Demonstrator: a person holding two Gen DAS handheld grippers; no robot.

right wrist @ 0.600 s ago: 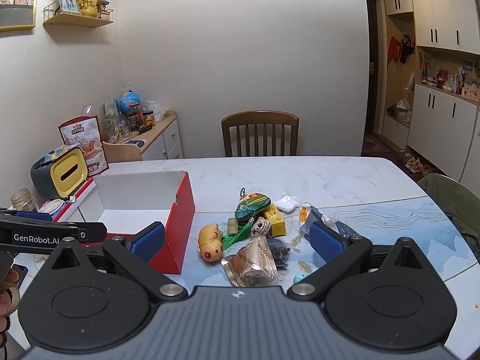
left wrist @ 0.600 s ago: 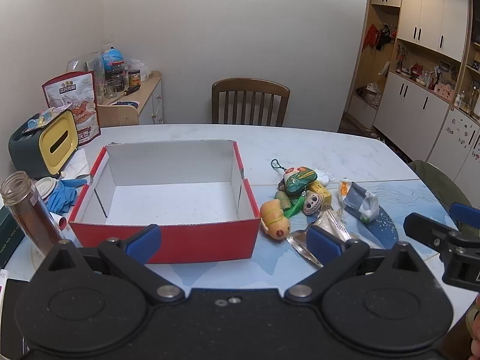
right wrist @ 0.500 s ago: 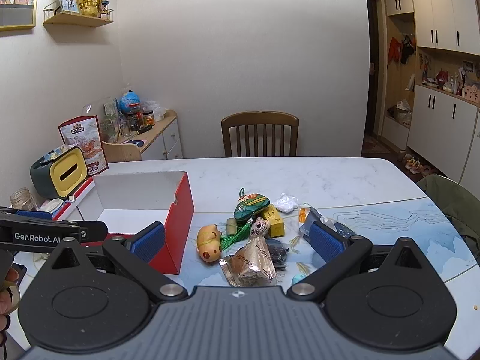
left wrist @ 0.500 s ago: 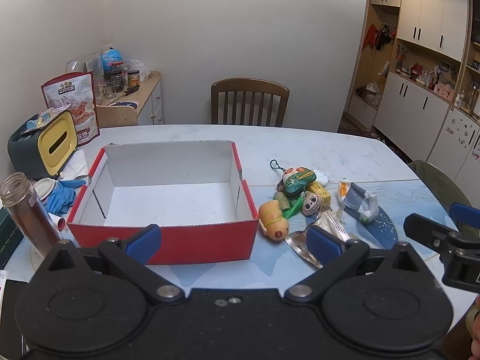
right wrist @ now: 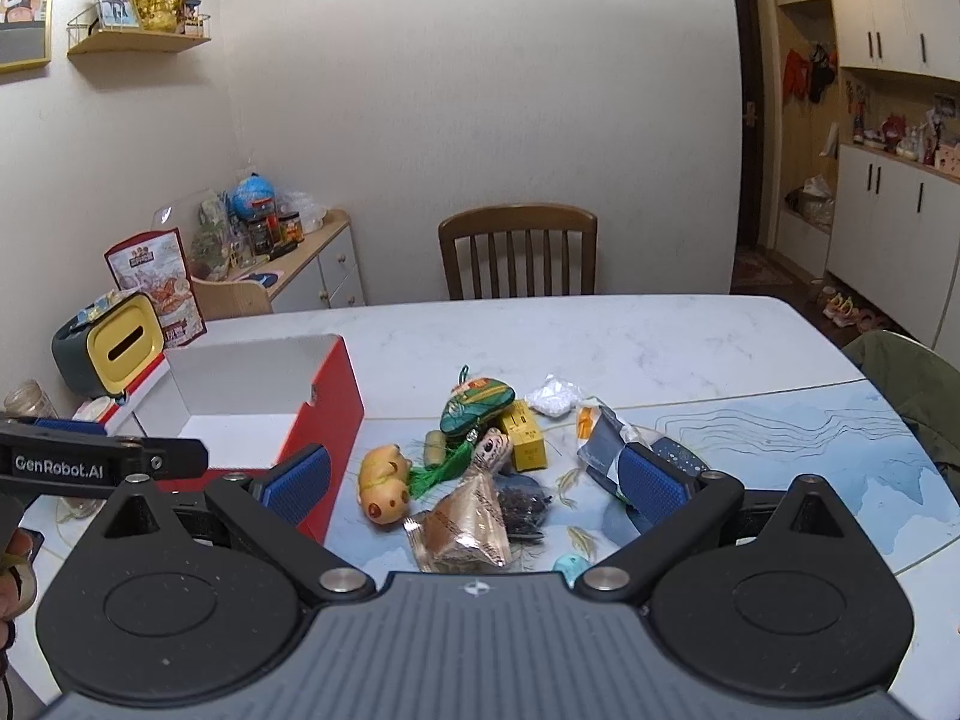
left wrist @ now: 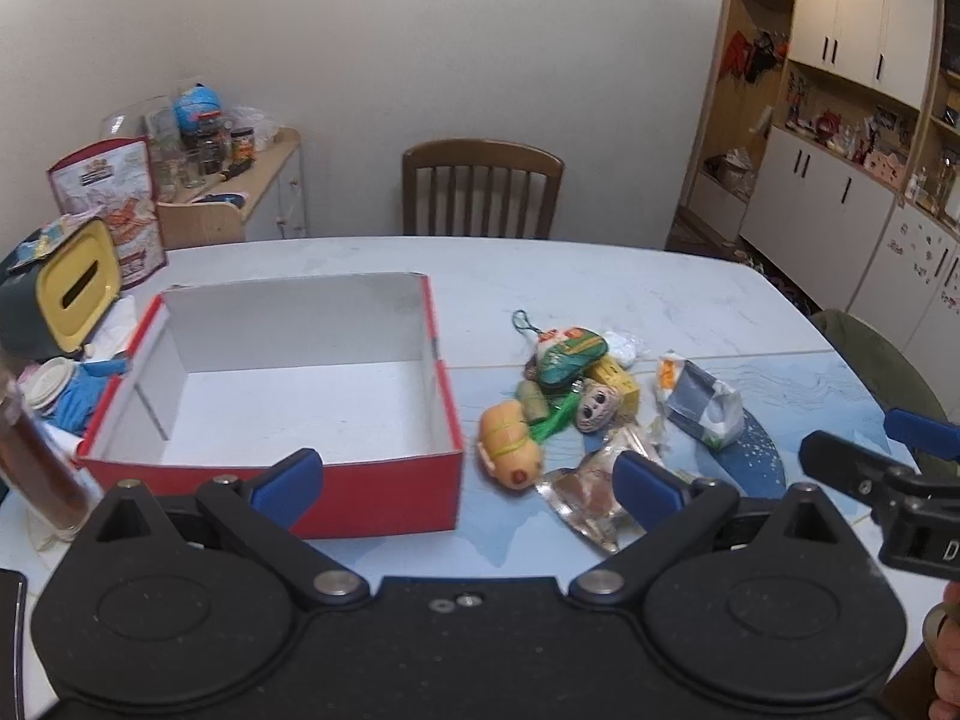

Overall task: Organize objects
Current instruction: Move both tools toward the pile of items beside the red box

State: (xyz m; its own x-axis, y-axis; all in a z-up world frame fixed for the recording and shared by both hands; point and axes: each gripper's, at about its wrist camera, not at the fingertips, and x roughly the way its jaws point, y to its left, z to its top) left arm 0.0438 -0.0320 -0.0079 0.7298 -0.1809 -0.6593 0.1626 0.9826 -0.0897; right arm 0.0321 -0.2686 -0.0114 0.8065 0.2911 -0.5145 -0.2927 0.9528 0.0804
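Lying empty, red box [left wrist: 360,498] shows white inside walls

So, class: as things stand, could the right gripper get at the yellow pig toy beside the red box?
Probably yes. The right gripper is open, and the yellow pig toy lies uncovered at the pile's edge, just clear of the red box.

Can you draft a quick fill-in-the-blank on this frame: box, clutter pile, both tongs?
1. The red box on the table holds ____ items.
2. The yellow pig toy lies to the ____ of the box, seen from either camera.
3. The left tongs and right tongs are both ____, gripping nothing.
4. Behind the table stands one wooden ____.

Answers: no; right; open; chair
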